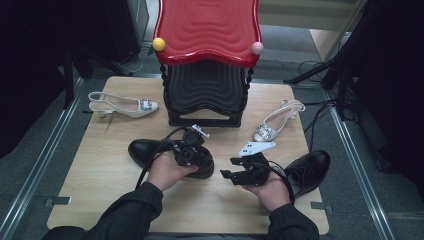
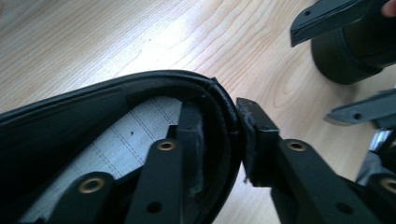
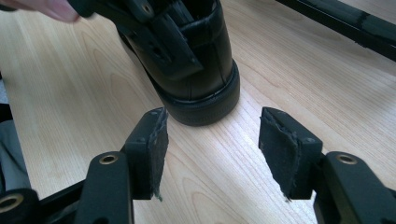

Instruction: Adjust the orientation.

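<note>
A black leather shoe [image 1: 145, 150] lies on its sole on the wooden table [image 1: 100, 175], heel toward the middle. My left gripper [image 1: 200, 157] is at that heel. In the left gripper view its jaws [image 2: 219, 126] straddle the heel collar [image 2: 224, 98], one pad inside the shoe and one outside. They stand open, with a thin gap at the outer pad. My right gripper [image 1: 229, 168] points left at the same heel [image 3: 201, 88], a short way off. Its pads [image 3: 212, 149] are wide apart, with bare wood between them.
A second black shoe [image 1: 310, 170] lies behind my right hand near the table's right edge. Two white slingback heels [image 1: 125, 105] [image 1: 275, 122] flank a red-topped black stool stack [image 1: 207, 30] at the back. Metal rails and cables run along the floor at both sides.
</note>
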The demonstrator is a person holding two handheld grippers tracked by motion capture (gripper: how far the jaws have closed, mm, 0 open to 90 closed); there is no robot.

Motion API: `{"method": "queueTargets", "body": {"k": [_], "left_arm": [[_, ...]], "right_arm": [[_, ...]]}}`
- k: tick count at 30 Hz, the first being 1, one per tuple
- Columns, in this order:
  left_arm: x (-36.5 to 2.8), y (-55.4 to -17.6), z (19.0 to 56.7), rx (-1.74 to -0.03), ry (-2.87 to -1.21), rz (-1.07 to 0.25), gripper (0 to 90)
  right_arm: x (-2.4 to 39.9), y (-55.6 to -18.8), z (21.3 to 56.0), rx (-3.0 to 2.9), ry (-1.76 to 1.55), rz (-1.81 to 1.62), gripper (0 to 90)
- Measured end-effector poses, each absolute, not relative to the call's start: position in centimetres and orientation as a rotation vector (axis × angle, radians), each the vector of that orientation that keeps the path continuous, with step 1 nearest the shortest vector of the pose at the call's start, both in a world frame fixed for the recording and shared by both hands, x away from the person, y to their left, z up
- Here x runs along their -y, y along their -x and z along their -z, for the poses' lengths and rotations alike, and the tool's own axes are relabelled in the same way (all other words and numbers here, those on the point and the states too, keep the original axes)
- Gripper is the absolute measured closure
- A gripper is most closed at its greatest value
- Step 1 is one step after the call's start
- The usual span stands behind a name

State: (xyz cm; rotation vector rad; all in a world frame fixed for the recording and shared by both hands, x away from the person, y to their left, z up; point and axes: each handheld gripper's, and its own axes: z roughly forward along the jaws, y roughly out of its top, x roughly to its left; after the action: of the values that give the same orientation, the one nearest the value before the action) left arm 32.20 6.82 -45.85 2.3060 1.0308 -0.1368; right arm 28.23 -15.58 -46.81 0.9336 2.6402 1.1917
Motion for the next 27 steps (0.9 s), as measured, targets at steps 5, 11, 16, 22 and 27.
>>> {"method": "queueTargets", "body": {"k": [5, 11, 16, 22, 27], "left_arm": [[-8.4, -31.8, 44.5, -1.029, -2.266, 0.139, 63.4], [-10.1, -30.6, 43.3, -1.009, -2.272, 0.096, 59.7], [-12.6, -29.0, 42.6, -1.012, -2.230, 0.010, 65.9], [-15.4, -27.8, 42.6, -1.060, -2.201, 0.009, 79.5], [-17.7, -27.6, 43.7, -1.121, -2.193, 0.017, 88.9]], "right_arm": [[15.5, -28.3, 46.8, -2.631, -0.941, -1.206, 46.5], [14.9, -29.0, 46.7, -2.625, -0.943, -1.231, 53.7], [14.5, -29.8, 46.8, -2.616, -0.970, -1.239, 57.8], [13.8, -30.9, 46.7, -2.613, -0.974, -1.237, 65.0], [13.1, -31.7, 46.6, -2.602, -0.971, -1.215, 79.1]]}}
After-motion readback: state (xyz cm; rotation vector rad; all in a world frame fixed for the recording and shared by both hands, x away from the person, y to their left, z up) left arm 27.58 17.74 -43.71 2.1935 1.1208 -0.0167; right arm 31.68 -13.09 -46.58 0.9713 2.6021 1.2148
